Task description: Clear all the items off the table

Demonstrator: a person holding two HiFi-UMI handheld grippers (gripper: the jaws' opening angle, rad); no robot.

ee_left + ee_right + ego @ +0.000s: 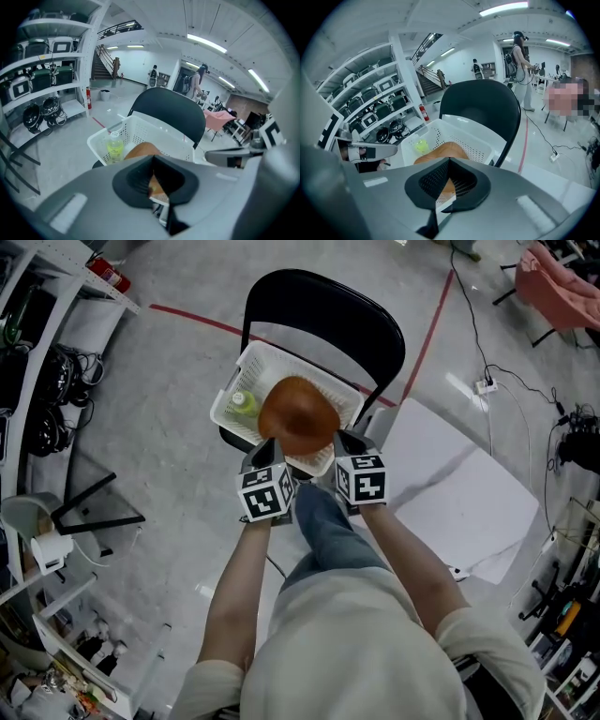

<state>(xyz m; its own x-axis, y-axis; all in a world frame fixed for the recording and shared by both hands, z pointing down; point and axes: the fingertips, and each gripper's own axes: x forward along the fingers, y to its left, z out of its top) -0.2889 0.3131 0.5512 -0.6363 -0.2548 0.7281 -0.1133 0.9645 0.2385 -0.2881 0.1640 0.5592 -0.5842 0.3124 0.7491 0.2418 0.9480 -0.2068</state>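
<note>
**Item 1.** Round brown dome-shaped dish point(298, 415), glossy. It lies in the near half of the basket, its near edge riding over the basket's near rim. I cannot tell the material.

**Item 2.** Small clear plastic bottle of yellow-green liquid point(242, 405), white cap. It stands in the left end of the basket, just beside the brown dish.

**Container.** White perforated plastic basket point(272, 362), rectangular, on the seat of a black chair point(323, 310) with a rounded backrest.

**Left tongs** point(266, 446): closed tight. The tips sit at the basket's near rim, against the dish's near-left edge.

**Right tongs** point(347, 440): closed tight likewise, at the dish's near-right edge. From where I stand neither pair shows a sure grip on the dish or the rim.

**Table.** White table point(459, 493), to the right of the chair.
</note>
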